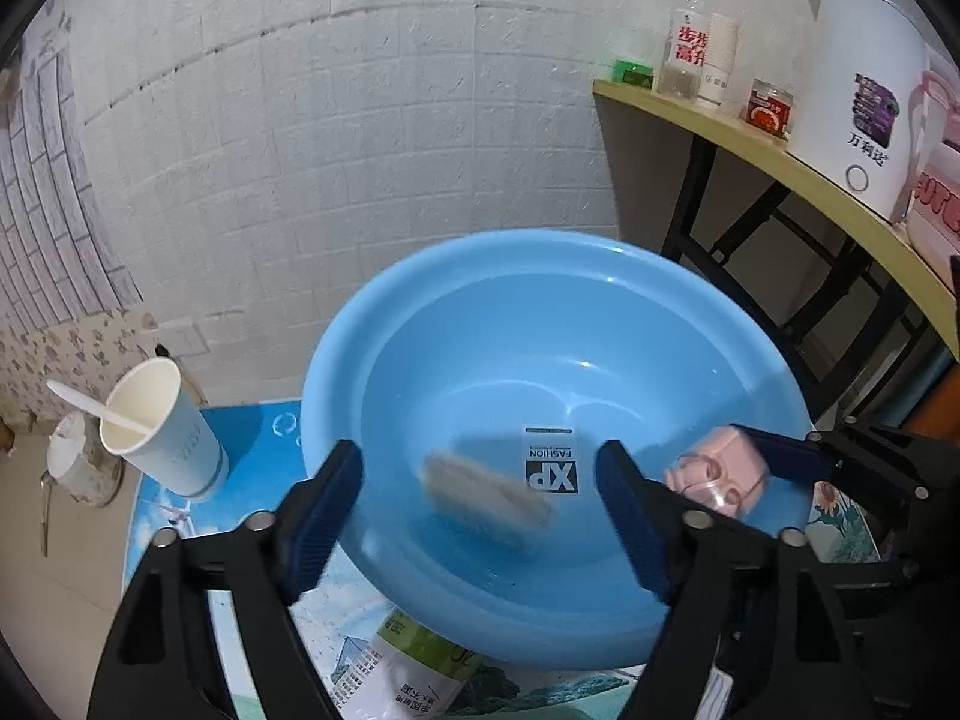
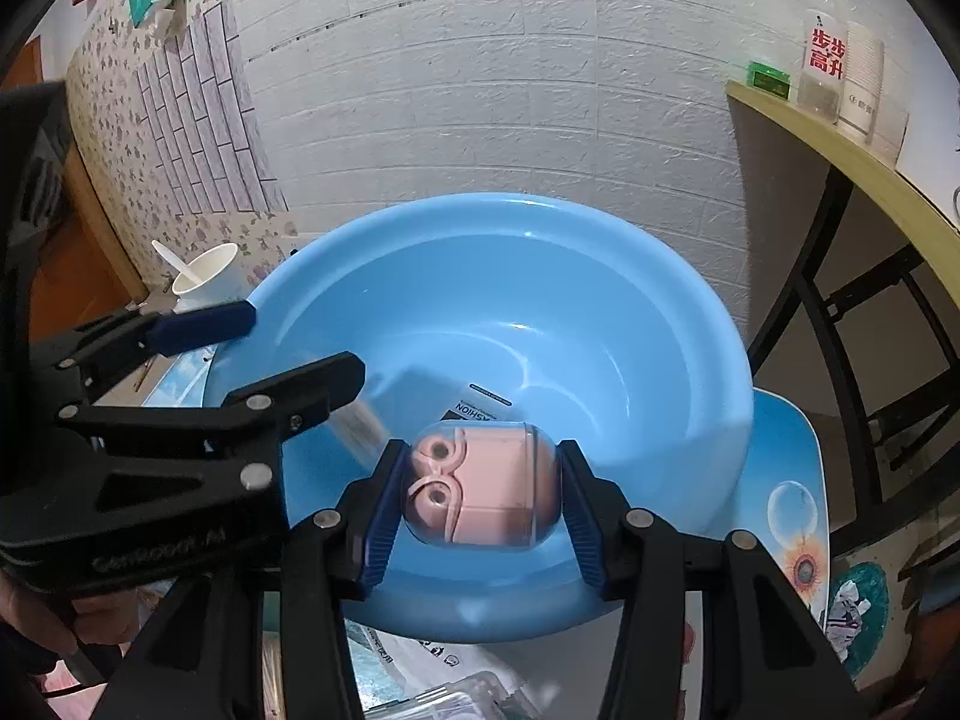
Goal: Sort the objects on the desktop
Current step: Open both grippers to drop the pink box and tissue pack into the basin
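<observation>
I am in a lived-in home room: floral wallpaper (image 2: pixel 120 120), white brick-pattern wall (image 1: pixel 330 120), an electric kettle (image 1: pixel 852 96) on a side counter (image 1: pixel 750 138).

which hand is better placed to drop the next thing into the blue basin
Right. Its tool is shut on the pink capsule toy and hangs over the blue basin. The left tool is open and holds nothing; a blurred brush-like object is in the basin under it.
</observation>
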Demonstrator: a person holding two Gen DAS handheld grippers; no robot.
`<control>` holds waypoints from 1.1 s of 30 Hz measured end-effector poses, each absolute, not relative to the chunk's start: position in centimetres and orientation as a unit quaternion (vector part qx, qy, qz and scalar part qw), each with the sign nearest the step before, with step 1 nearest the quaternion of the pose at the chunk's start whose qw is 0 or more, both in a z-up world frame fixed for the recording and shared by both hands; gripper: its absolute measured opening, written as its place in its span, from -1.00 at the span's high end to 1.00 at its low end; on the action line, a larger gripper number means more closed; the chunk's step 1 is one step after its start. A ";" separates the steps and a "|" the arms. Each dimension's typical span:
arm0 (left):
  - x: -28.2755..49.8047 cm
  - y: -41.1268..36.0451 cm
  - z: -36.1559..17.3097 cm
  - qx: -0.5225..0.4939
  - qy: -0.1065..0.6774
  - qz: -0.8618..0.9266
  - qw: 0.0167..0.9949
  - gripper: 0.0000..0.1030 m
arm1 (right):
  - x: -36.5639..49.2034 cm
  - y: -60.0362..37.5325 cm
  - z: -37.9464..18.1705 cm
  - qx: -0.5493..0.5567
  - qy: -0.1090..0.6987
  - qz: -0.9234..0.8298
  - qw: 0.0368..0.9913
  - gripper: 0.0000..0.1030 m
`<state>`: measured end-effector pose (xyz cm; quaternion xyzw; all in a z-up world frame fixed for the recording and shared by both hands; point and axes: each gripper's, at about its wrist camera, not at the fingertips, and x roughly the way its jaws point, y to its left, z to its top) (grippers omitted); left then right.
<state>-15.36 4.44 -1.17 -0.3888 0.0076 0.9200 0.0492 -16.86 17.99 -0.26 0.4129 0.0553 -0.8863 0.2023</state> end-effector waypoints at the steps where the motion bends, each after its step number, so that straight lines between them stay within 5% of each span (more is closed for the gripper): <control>1: -15.3 4.5 -1.1 -0.387 0.010 0.921 0.049 -0.67 | -16.9 18.0 -0.3 0.414 0.055 -0.886 0.203 0.02; 9: -14.2 3.5 0.0 -0.391 -0.014 0.920 0.039 -1.00 | -16.0 18.0 0.5 0.406 0.047 -0.889 0.207 0.02; 33: -6.3 1.4 2.6 -0.382 -0.021 0.924 -0.007 -1.00 | -9.7 19.9 3.5 0.397 -0.014 -0.905 0.149 -0.08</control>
